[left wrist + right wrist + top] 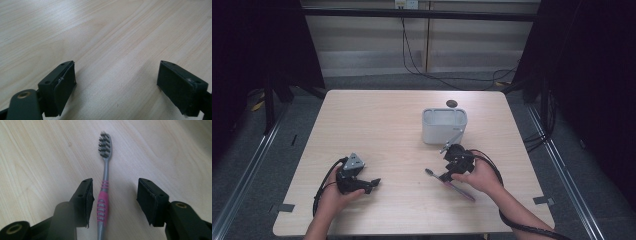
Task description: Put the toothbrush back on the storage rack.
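Note:
A grey and pink toothbrush (104,192) lies flat on the wooden table (377,125), bristles pointing away from my right gripper. My right gripper (115,195) is open and low over it, its jaws either side of the pink grip, the handle closer to the left jaw. In the high view the toothbrush (432,173) pokes out to the left of my right gripper (446,176), with its pink tail under the hand. My left gripper (374,184) rests on the table at the front left, open, with only bare wood between its jaws (116,77).
A white rectangular holder (444,126) stands upright behind the right gripper, near the table's middle right. A small dark round spot (451,103) sits on the table behind it. Cables trail from both grippers toward the front edge.

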The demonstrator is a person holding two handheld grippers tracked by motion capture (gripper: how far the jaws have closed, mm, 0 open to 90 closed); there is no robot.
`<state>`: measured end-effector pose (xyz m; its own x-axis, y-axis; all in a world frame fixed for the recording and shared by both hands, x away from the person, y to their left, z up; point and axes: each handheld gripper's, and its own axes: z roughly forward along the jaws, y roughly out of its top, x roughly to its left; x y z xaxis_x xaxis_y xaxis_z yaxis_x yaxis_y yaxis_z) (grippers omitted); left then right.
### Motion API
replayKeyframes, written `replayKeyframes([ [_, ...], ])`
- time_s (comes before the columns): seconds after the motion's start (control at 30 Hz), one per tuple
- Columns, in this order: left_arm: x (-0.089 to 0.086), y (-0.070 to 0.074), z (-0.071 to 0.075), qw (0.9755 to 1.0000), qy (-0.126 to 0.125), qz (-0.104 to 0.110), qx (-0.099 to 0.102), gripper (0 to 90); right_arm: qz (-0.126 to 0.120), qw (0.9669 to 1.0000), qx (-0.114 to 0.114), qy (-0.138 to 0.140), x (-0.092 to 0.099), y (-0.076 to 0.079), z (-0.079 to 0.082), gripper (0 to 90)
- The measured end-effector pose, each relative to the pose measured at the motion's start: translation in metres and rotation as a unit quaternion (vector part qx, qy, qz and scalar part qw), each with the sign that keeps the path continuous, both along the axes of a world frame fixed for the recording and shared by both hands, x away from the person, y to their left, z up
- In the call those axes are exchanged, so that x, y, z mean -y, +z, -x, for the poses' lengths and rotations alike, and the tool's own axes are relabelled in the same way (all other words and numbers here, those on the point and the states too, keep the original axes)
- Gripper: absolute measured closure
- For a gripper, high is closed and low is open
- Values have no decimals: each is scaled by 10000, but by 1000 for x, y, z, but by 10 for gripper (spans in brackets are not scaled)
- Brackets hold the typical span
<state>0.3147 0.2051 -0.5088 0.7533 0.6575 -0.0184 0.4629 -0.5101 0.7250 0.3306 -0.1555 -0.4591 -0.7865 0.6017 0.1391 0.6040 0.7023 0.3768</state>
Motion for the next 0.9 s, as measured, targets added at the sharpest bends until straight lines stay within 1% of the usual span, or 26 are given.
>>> replayKeyframes([
  [0.13, 0, 0, 0, 10000, 14, 5, 4, 149, 20, 10000, -66, 17, -5, -2, 0, 495],
  [0.2, 0, 0, 0, 10000, 8, 3, 2, 148, 131, 9998, -86, 77, -8, -4, 0, 513],
  [0.23, 0, 0, 0, 10000, 31, 68, -40, 148, 129, 9998, -90, 75, -9, -6, -1, 519],
  [0.3, 0, 0, 0, 10000, 31, 58, -31, 149, 151, 9998, -124, 57, -10, -7, 0, 520],
  [0.33, 0, 0, 0, 10000, 23, 38, -4, 149, 189, 9997, -121, 85, -10, -8, 0, 521],
  [0.37, 0, 0, 0, 10000, -8, -3, 2, 146, 208, 9997, -72, 127, -12, -10, 0, 532],
  [0.43, 0, 0, 0, 10000, 13, 32, -10, 145, 177, 9998, -88, 98, -12, -10, 0, 535],
  [0.47, -1, 0, 0, 10000, 16, 84, -51, 146, 209, 9997, -83, 93, -13, -11, 0, 540],
  [0.5, -1, 0, 0, 9999, 21, 87, -58, 149, 274, 9995, -65, 151, -15, -12, 0, 556],
  [0.57, -1, 0, 0, 10000, 22, 57, -42, 149, 306, 9994, -74, 154, -16, -12, 1, 561],
  [0.6, -1, 0, 0, 10000, 17, 62, -53, 149, 351, 9991, -22, 239, -17, -13, 1, 565],
  [0.63, -1, 0, 0, 9999, 20, 85, -55, 149, 450, 9987, 1, 240, -21, -12, 3, 591],
  [0.67, -1, 0, -1, 10000, 13, 74, -49, 149, 500, 9985, 22, 229, -22, -12, 3, 599],
  [0.7, -1, 0, -1, 10000, 13, 74, -49, 149, 500, 9985, 22, 229, -22, -12, 3, 599],
  [0.73, -1, 0, 0, 9999, 21, 93, -60, 149, 613, 9978, 79, 224, -24, -12, 5, 659],
  [0.77, -1, 0, 0, 9999, 21, 90, -59, 149, 641, 9974, 143, 291, -23, -12, 4, 692],
  [0.8, -1, 0, 0, 9999, 21, 86, -58, 148, 636, 9975, 129, 267, -23, -12, 4, 735],
  [0.83, -1, 0, 0, 9999, 21, 86, -58, 149, 636, 9975, 129, 267, -23, -12, 4, 735],
  [0.87, -1, 0, 0, 9999, 17, 83, -57, 149, 629, 9977, 115, 245, -23, -12, 4, 827],
  [0.9, -1, 0, 0, 9999, 22, 82, -55, 149, 629, 9977, 115, 245, -23, -12, 4, 827],
])
